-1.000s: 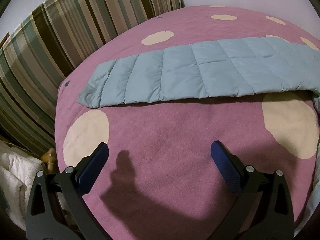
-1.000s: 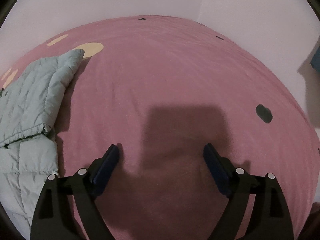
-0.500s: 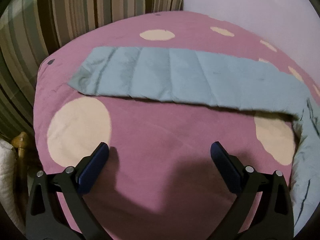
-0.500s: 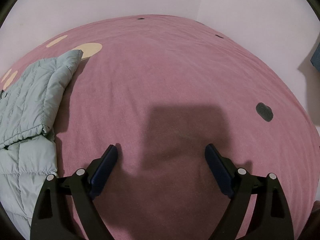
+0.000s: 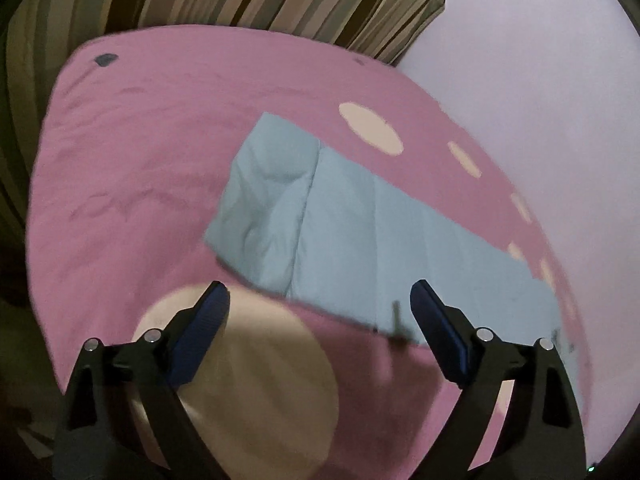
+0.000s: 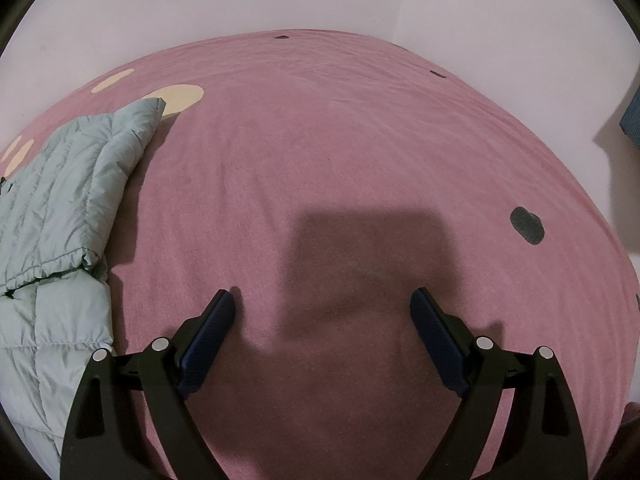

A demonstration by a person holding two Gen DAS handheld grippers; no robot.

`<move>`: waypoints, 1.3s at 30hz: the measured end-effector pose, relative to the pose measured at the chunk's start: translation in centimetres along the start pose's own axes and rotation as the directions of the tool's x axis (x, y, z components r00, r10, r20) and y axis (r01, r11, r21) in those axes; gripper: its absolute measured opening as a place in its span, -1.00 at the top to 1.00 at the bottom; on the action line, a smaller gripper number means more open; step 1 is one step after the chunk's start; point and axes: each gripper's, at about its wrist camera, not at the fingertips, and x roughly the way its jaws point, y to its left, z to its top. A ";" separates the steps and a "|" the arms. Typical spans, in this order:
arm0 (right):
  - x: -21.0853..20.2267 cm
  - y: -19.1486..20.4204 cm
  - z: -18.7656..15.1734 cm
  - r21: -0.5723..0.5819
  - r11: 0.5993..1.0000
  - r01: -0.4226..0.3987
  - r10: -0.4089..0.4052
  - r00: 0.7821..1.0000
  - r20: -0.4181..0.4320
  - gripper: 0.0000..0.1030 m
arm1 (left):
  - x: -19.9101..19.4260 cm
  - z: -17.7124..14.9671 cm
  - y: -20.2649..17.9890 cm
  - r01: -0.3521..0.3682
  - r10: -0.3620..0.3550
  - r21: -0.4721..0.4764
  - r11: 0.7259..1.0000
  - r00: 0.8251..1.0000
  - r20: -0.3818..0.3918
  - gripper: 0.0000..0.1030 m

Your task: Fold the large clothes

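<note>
The pale blue quilted puffer jacket [image 5: 360, 236], soft, light and slippery, is best pinched at its cuff, frame centre. Left gripper [image 5: 320, 312] jaws are closing, empty; right gripper [image 6: 322, 316] stands apart, empty.

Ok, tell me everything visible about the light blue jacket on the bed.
The jacket is pale blue-grey, quilted and puffy, with a slightly shiny, nylon-looking shell. One sleeve lies stretched out flat across the pink bedspread. In the right wrist view its body lies folded over itself at the left edge. Neither gripper touches it.
</note>
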 end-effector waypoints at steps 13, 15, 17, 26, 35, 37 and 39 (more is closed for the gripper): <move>0.2 0.2 0.2 -0.006 1.000 0.028 -0.028 1.000 0.003 -0.77 | 3.2 4.3 1.1 0.128 -0.126 0.040 0.991 0.991 -0.046 -0.60; 0.2 0.3 0.2 -0.008 0.999 0.033 -0.033 0.999 0.004 -0.78 | 3.5 4.6 1.0 0.130 -0.127 0.051 0.990 0.990 -0.060 -0.26; 0.2 0.3 0.2 -0.010 0.999 0.037 -0.037 0.999 0.006 -0.78 | 3.8 4.9 1.2 0.123 -0.120 0.042 0.992 0.990 -0.072 -0.05; 0.2 0.4 0.1 -0.006 0.999 0.040 -0.040 0.999 0.007 -0.79 | 1.8 5.4 -1.4 0.139 -0.136 0.075 0.987 0.990 -0.047 0.81; 0.2 0.2 0.1 0.009 1.000 0.024 -0.024 1.000 0.006 -0.79 | -2.2 2.7 -14.7 0.298 -0.291 0.269 0.916 0.954 -0.065 0.84; 0.2 0.1 0.1 0.013 1.000 0.020 -0.020 1.000 0.005 -0.79 | -2.4 1.6 -17.7 0.327 -0.315 0.300 0.896 0.945 -0.091 0.85; 0.2 0.1 0.1 0.018 1.000 0.014 -0.014 1.000 0.004 -0.79 | -2.3 -0.1 -21.8 0.355 -0.332 0.344 0.869 0.935 -0.127 0.85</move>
